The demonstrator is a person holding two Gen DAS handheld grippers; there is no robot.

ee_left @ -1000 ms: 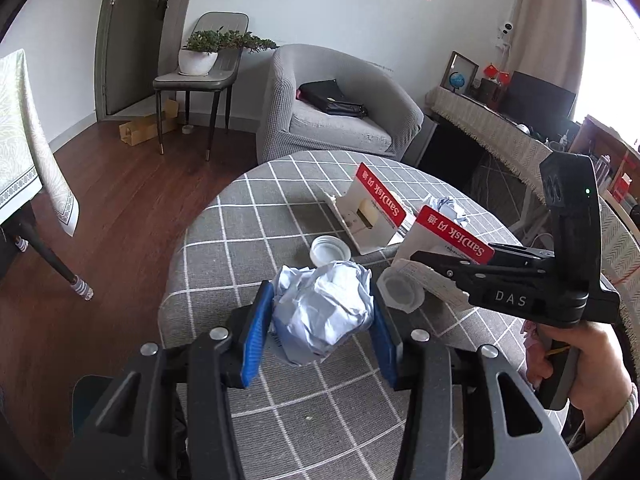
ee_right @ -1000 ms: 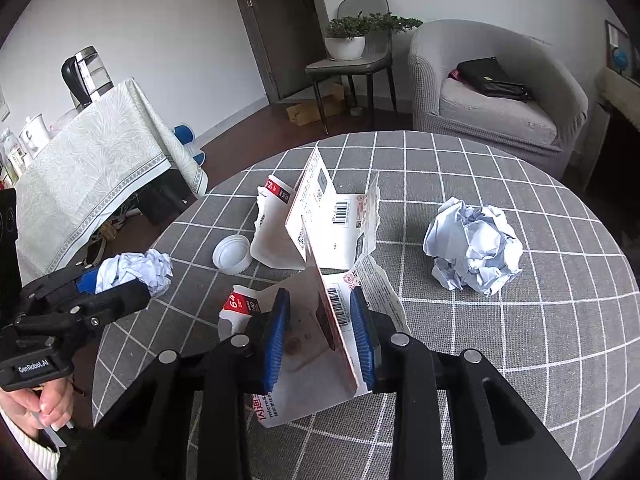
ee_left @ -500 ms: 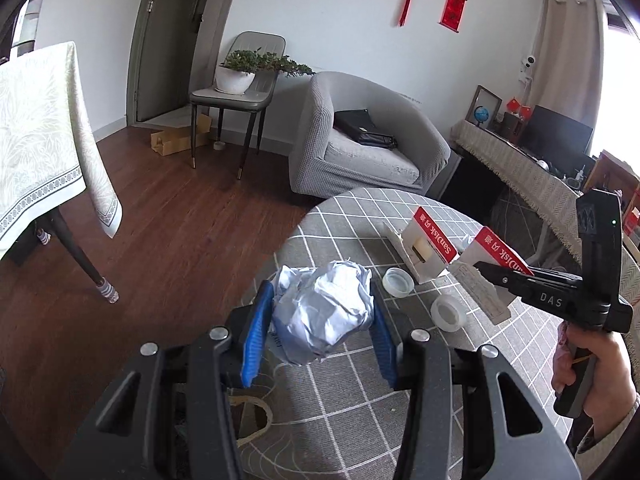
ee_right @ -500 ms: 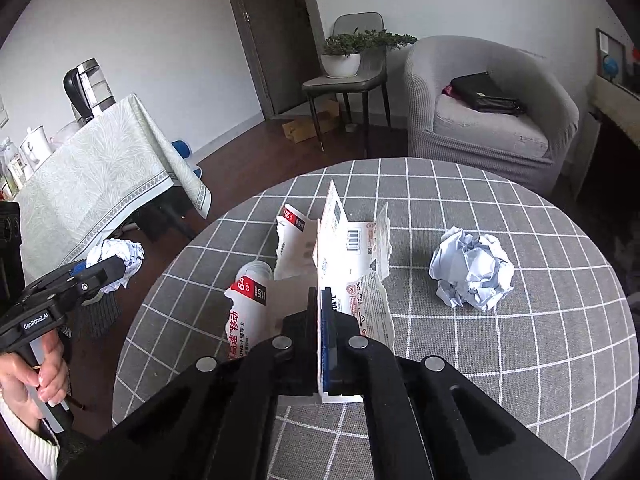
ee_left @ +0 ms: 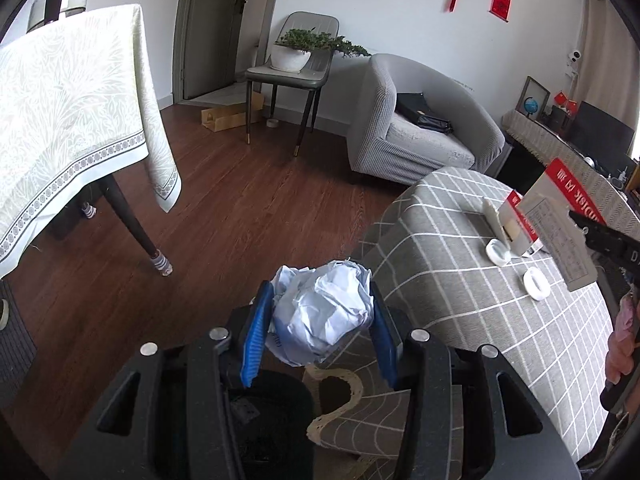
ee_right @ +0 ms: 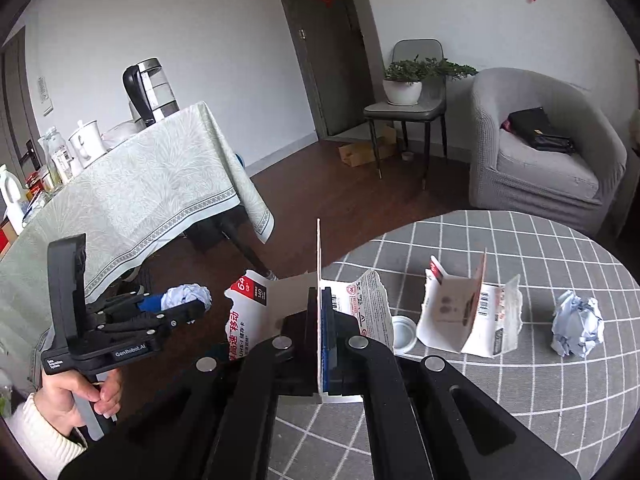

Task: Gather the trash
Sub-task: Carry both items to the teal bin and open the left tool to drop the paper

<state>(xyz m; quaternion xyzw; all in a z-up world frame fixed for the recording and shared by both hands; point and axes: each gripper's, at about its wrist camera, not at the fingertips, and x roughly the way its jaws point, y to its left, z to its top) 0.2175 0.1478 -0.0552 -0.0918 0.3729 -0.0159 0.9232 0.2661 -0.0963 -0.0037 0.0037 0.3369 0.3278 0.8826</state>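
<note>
My left gripper (ee_left: 320, 288) is shut on a crumpled ball of pale blue paper (ee_left: 326, 320), held beyond the edge of the round checked table (ee_left: 440, 264) above the wooden floor. The right wrist view shows that left gripper (ee_right: 200, 300) and its paper ball (ee_right: 186, 296) at the left. My right gripper (ee_right: 322, 294) is shut on a torn white card package with red print (ee_right: 248, 316), raised over the table's near edge. In the left wrist view this red and white package (ee_left: 560, 196) shows at the far right, in the right gripper (ee_left: 578, 218).
On the table lie another torn package (ee_right: 464, 320), a white lid (ee_right: 402, 330) and a second paper ball (ee_right: 578, 328). A table under a pale cloth (ee_right: 140, 200) with a kettle stands left. A grey armchair (ee_left: 420, 136) and a chair with a plant (ee_left: 292, 64) are behind.
My left gripper carried the paper ball leftward off the table, past its edge. My right gripper shut on the card package and lifted it off the cloth.
</note>
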